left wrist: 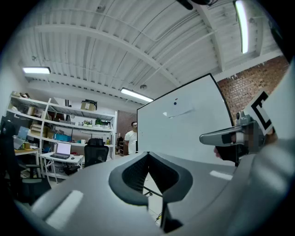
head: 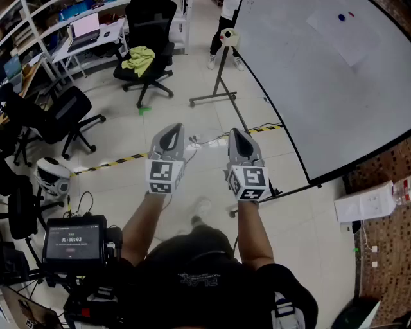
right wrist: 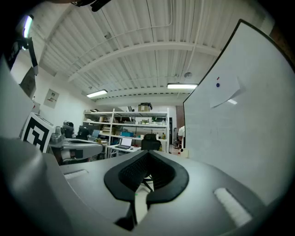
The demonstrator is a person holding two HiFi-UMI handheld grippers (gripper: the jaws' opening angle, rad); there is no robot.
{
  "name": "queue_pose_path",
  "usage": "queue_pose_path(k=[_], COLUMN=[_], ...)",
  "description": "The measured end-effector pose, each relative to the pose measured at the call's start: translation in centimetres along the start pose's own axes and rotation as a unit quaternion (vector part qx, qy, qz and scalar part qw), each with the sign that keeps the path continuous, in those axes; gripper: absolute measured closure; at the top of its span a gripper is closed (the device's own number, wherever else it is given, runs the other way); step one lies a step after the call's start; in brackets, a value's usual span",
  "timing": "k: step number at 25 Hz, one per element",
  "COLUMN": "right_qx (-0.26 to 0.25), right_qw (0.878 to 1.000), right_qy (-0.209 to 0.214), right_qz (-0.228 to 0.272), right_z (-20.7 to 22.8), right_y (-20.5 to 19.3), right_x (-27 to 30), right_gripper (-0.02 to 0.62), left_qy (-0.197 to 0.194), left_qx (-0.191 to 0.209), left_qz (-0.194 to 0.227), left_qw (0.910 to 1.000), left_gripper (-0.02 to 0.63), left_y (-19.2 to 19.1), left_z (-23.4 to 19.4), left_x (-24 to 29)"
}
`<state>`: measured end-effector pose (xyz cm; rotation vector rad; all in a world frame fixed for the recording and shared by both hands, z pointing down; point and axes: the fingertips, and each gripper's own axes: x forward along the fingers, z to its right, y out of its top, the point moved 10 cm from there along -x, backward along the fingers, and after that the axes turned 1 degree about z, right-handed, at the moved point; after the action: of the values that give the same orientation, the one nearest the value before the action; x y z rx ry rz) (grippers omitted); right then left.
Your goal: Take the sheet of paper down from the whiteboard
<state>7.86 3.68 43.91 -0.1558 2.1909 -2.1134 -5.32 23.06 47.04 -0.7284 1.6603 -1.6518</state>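
A large whiteboard on a rolling stand fills the upper right of the head view. A white sheet of paper hangs near its top, pinned by a blue magnet and a red magnet. The sheet also shows as paper in the right gripper view and paper in the left gripper view. My left gripper and right gripper are held side by side, level, in front of the person's chest, well short of the board. Both are shut with nothing between the jaws.
Black office chairs stand at the left, one draped with a yellow-green cloth. A desk with a laptop and shelves lie behind. Another person stands by the board's far end. A white box sits lower right; a screen device lower left.
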Motion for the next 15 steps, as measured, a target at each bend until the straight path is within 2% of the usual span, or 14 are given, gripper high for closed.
queue_pose_path(k=[5,10,15], right_qx=[0.003,0.013,0.021], right_qw=[1.000,1.000,0.999], right_qy=[-0.008,-0.021,-0.031], right_qz=[0.006,0.004,-0.004], right_z=[0.5,5.5,9.0], right_y=[0.1,-0.9,-1.8], right_x=[0.0,5.0,8.4], right_gripper=[0.581,0.581,0.581], left_qy=[-0.011,-0.012,-0.025], left_qx=[0.004,0.008,0.012], left_qz=[0.002,0.016,0.023], left_qw=[0.9999,0.9998,0.9994], left_gripper=[0.604,0.604,0.604], left_y=[0.8,0.4,0.6], left_z=[0.6,0.4,0.4], left_x=[0.7,8.0,13.3])
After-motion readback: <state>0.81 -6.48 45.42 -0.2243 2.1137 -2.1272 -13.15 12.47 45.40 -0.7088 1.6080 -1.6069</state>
